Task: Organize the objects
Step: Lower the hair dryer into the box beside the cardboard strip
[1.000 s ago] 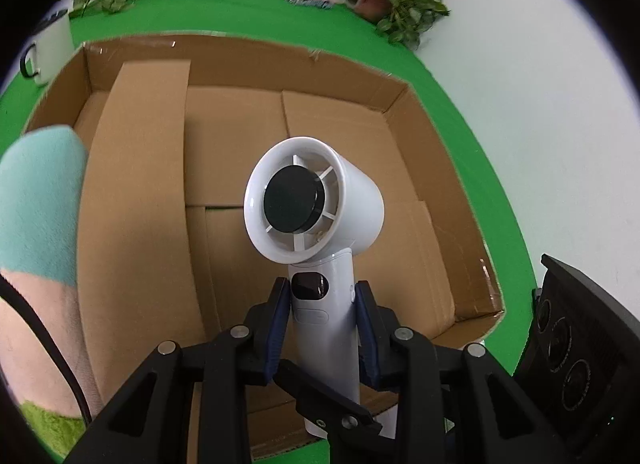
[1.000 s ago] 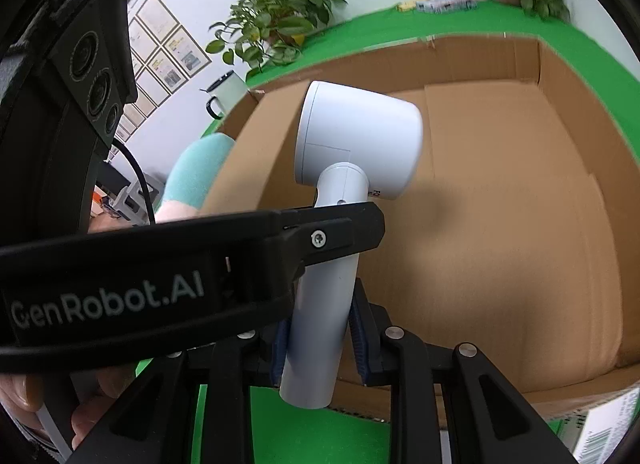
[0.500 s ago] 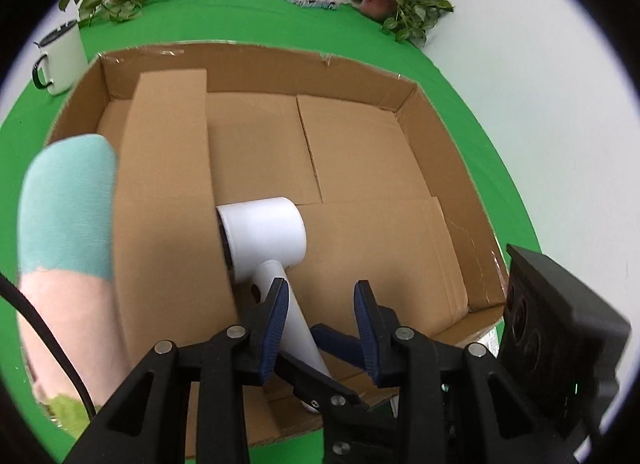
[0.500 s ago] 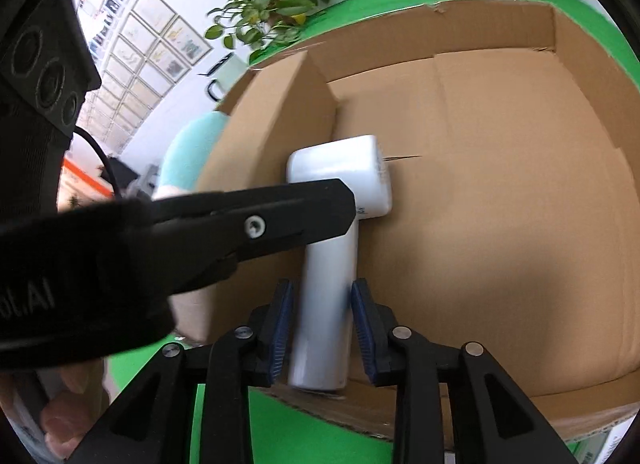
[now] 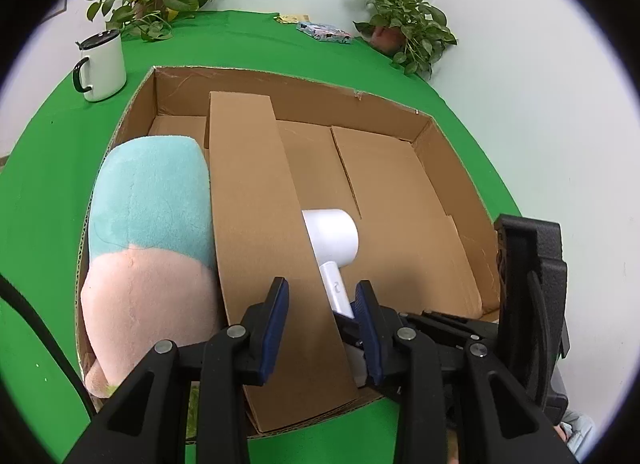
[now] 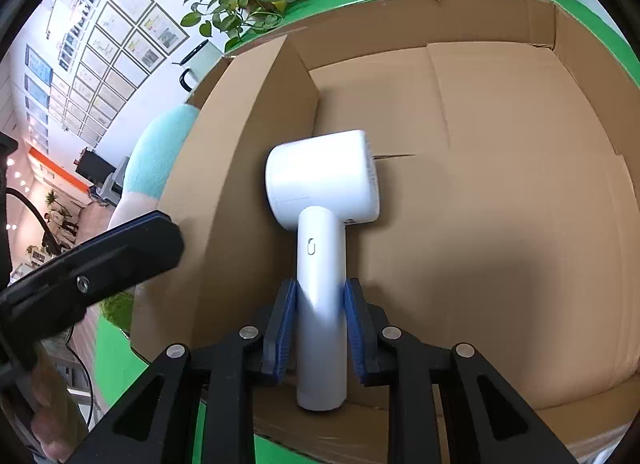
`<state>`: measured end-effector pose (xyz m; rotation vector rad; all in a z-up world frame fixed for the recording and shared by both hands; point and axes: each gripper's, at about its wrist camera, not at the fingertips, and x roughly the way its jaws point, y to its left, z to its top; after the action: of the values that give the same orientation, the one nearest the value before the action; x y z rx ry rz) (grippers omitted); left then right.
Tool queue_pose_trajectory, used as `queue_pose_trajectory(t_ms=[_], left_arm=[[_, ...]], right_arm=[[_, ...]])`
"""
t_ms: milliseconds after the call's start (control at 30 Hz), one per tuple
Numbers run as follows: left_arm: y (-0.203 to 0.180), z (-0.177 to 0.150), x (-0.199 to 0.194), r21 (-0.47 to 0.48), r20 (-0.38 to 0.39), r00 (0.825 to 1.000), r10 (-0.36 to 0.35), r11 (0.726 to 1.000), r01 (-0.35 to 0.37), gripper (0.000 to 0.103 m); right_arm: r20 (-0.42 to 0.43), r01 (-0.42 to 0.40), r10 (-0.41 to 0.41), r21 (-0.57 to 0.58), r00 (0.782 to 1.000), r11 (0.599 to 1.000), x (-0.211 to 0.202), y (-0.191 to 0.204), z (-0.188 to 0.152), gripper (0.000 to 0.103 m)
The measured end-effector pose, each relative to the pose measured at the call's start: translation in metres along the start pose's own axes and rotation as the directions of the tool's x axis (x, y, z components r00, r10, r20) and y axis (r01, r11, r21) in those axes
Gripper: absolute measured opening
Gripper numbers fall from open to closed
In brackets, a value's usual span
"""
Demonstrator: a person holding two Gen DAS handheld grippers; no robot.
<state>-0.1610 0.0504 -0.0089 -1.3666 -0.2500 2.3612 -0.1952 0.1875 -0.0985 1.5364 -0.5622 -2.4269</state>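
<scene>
In the cardboard box, the right gripper clamps a white hair dryer.

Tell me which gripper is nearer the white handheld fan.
Right. The right gripper is clamped on the white handheld fan's handle; the left gripper hangs empty over the cardboard divider beside it.
</scene>
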Motion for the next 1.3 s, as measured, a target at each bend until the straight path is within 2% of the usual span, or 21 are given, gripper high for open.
queue_pose_trajectory(t_ms=[367,500,800,967,1100,1233,1300], left_arm=[[0.008,0.003,-0.001,-0.001,0.0,1.0,0.003,1.0,-0.003,0.033],[0.01,0.005,-0.001,0.007,-0.002,1.0,0.004,1.0,-0.004,0.033],[0.013,0.003,-0.002,0.019,0.005,1.0,0.004,1.0,-0.004,0.033],[0.015,0.001,-0.004,0.028,0.01,1.0,0.013,1.0,-0.013,0.033],[0.014,-0.001,-0.005,0.028,0.014,1.0,0.019,0.999,-0.019,0.033],[0.014,-0.002,-0.006,0.031,0.014,0.999,0.028,0.999,-0.029,0.033],[0.014,-0.002,-0.007,0.034,0.013,0.999,0.031,0.999,-0.031,0.033]], right_arm=[[-0.001,0.058,-0.058,0.067,0.998,0.996,0.001,0.008,-0.014,0.023],[-0.015,0.044,-0.043,0.087,0.999,0.995,0.005,0.008,-0.015,0.026],[-0.003,0.069,-0.069,0.007,0.998,0.998,0.008,0.018,-0.01,0.028],[0.011,0.083,-0.083,-0.044,0.996,0.996,0.006,0.02,-0.008,0.023],[0.01,0.082,-0.082,-0.037,0.997,0.996,0.004,0.021,-0.009,0.024],[-0.006,0.065,-0.065,-0.019,0.998,0.998,0.006,0.02,-0.01,0.029],[-0.01,0.036,-0.036,-0.005,0.999,0.999,0.004,0.018,-0.012,0.052]])
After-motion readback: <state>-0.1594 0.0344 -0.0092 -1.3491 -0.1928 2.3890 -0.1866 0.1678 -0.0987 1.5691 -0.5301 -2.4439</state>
